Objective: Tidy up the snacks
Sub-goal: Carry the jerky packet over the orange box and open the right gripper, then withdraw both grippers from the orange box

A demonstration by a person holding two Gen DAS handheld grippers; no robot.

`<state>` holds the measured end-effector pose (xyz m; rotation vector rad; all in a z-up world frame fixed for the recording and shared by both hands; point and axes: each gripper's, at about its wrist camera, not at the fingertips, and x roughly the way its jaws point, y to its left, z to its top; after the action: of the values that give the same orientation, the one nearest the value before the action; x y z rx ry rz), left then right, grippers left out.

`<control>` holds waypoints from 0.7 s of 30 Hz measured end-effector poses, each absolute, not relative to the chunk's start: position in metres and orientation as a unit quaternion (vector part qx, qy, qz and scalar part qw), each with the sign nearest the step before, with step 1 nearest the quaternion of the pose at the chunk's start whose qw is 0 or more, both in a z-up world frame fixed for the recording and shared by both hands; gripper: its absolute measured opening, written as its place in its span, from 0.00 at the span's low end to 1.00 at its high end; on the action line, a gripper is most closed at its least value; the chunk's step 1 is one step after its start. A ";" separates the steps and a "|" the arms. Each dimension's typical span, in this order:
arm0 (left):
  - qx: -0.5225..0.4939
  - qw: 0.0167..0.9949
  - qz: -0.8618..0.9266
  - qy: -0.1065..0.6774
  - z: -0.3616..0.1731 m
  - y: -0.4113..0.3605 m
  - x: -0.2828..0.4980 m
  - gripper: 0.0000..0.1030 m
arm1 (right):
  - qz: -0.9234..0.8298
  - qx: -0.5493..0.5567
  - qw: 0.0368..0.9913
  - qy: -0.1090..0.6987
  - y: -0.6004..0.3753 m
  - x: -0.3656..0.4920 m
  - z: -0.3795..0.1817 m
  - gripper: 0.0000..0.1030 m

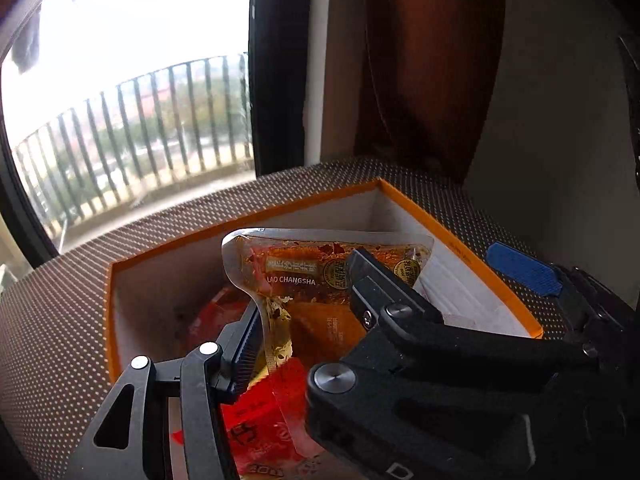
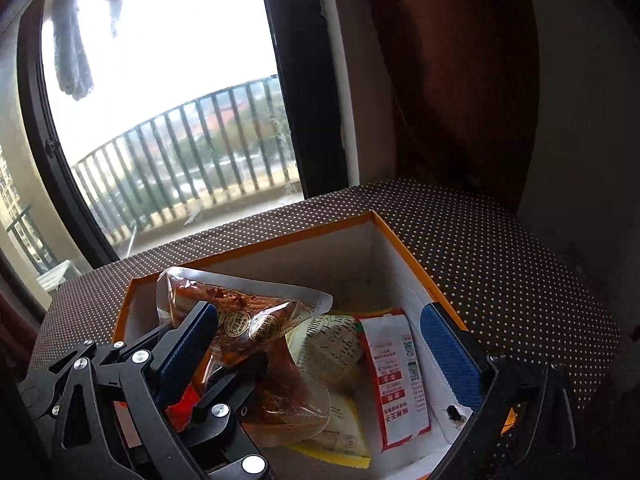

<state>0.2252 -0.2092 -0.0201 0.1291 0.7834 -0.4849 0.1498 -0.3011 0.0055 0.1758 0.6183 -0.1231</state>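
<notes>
Left gripper (image 1: pixel 304 308) sits closest, fingers (image 1: pixel 368 280) clamped on a clear vacuum-sealed snack pack (image 1: pixel 296 276) with reddish-brown contents and "LAO CHANGSHA" printed on it. Pack hangs over the open orange-rimmed box (image 1: pixel 460 240), partly inside it, upper edge above the rim. Red packets (image 1: pixel 276 404) lie below it in the box.

Right gripper (image 2: pixel 320 352) is also over the box, fingers (image 2: pixel 448 352) spread wide, nothing between them; one blue pad is beside the box's right wall, the other next to the held pack. Inside the box under the right gripper: a white packet with red trim (image 2: pixel 396 372) and a yellow-edged packet (image 2: pixel 332 344), both lying flat on the box floor.

Box stands on a brown dotted surface (image 2: pixel 500 260), window with balcony railing (image 2: pixel 192 152) behind the box.
</notes>
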 end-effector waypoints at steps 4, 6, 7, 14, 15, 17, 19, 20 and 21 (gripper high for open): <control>0.080 0.865 -0.247 0.430 -0.040 -0.214 0.241 0.59 | -0.083 0.083 0.939 0.324 -0.310 0.156 -0.010 0.99; 0.099 0.871 -0.240 0.417 -0.037 -0.215 0.241 0.61 | -0.087 0.080 0.935 0.334 -0.311 0.157 -0.018 0.99; 0.102 0.870 -0.241 0.417 -0.037 -0.215 0.241 0.64 | -0.075 0.093 0.934 0.338 -0.314 0.157 -0.021 0.99; 0.115 0.875 -0.230 0.410 -0.037 -0.216 0.233 0.80 | -0.075 0.102 0.933 0.338 -0.315 0.149 -0.022 0.99; 0.115 0.877 -0.228 0.407 -0.036 -0.213 0.231 0.80 | -0.076 0.100 0.933 0.337 -0.314 0.147 -0.022 0.99; 0.115 0.881 -0.224 0.400 -0.032 -0.209 0.220 0.81 | -0.073 0.097 0.935 0.334 -0.310 0.142 -0.019 0.99; 0.114 0.887 -0.221 0.390 -0.028 -0.205 0.203 0.82 | -0.070 0.094 0.937 0.329 -0.305 0.137 -0.017 0.99; 0.114 0.888 -0.221 0.386 -0.026 -0.201 0.198 0.82 | -0.069 0.090 0.938 0.327 -0.302 0.134 -0.015 0.99; 0.113 0.889 -0.223 0.383 -0.025 -0.199 0.192 0.82 | -0.067 0.084 0.940 0.324 -0.297 0.130 -0.013 0.99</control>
<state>0.1916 -0.1986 -0.0254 0.2340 0.7958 -0.4631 0.1297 -0.2973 -0.0127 0.1705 0.6617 -0.1363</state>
